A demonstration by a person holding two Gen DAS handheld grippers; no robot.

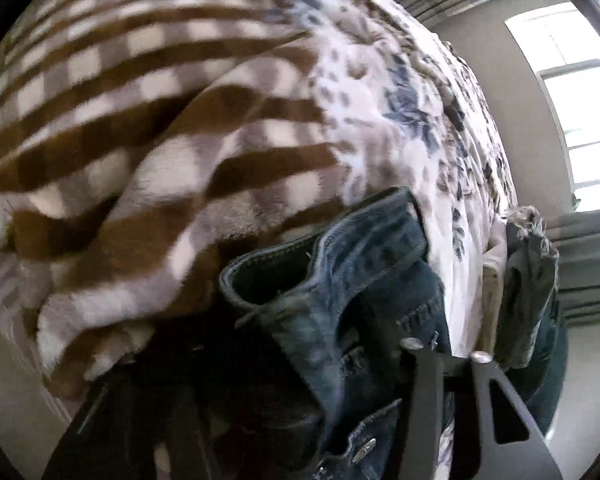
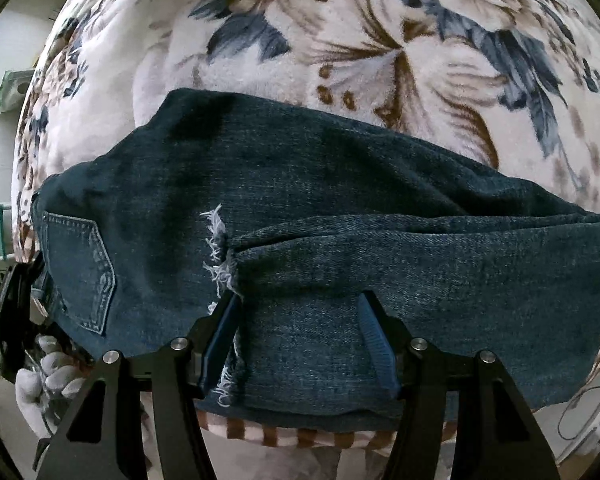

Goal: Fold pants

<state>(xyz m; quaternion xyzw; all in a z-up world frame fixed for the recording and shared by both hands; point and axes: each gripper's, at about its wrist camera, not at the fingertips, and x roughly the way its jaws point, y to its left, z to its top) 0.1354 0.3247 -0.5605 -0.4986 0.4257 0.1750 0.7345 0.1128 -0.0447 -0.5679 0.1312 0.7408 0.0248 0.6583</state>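
While jeans [image 2: 300, 208] lie folded on floral blanket [image 2: 340, 40], right hand-held gripper [image 2: 300, 312] spread astride them

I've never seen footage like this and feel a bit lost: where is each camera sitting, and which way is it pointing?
Left wrist view: sits on the left gripper, looks along its fingers at bunched jeans on a checked blanket, window behind; only the gripper's black frame shows.
Right wrist view: sits on the right gripper, looks down over the open fingers at jeans folded on a floral blanket; a white-gloved hand shows at lower left.
Shared: the same jeans and bedding.
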